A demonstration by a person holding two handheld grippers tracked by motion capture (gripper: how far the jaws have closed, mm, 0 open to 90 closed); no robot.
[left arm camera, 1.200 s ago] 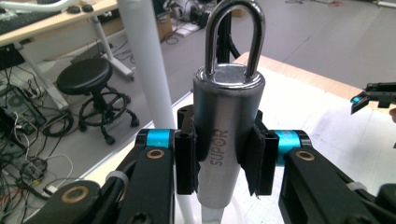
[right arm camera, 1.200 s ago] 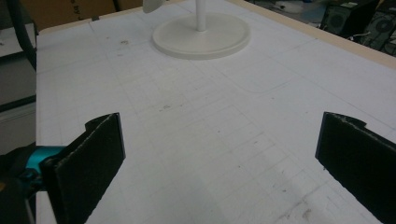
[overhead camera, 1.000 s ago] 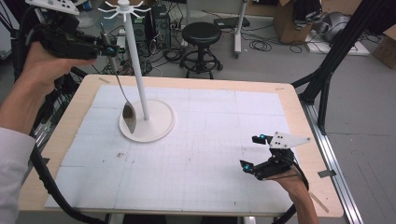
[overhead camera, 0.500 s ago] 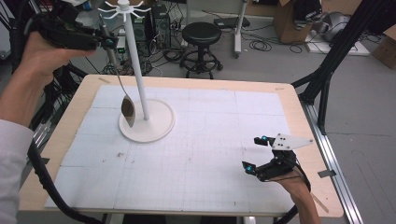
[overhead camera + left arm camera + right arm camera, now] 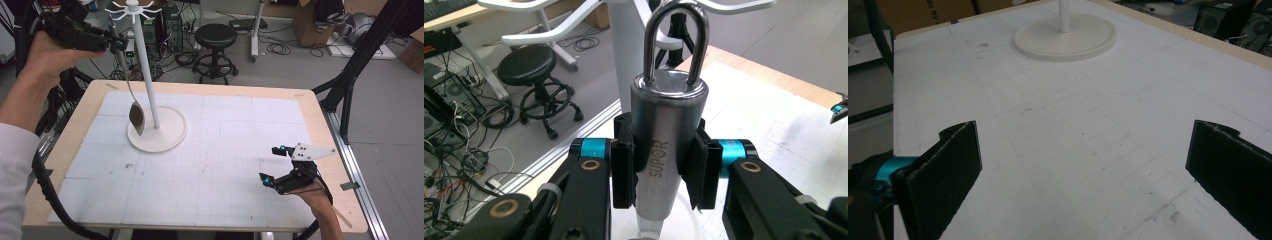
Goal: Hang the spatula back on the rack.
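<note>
High view: left gripper [image 5: 116,44], upper left of frame, grips a ladle [image 5: 131,95] by its handle; the bowl hangs apparently just above the white rack's [image 5: 150,75] base.

Left gripper view: pads clamp the steel handle, its loop uppermost.

Right gripper view: right gripper [image 5: 1083,165] jaws stand wide over the mat [image 5: 1073,130].

Grey floor [image 5: 380,100], black round stool [image 5: 215,36] far behind the counter [image 5: 320,120], tangled cables [image 5: 280,48], cardboard boxes [image 5: 305,15] far right.

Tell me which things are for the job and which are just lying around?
For the job: long steel ladle, held by the left gripper; white hook stand.
Lying about: black round stool; brown cardboard box; idle right gripper.
</note>
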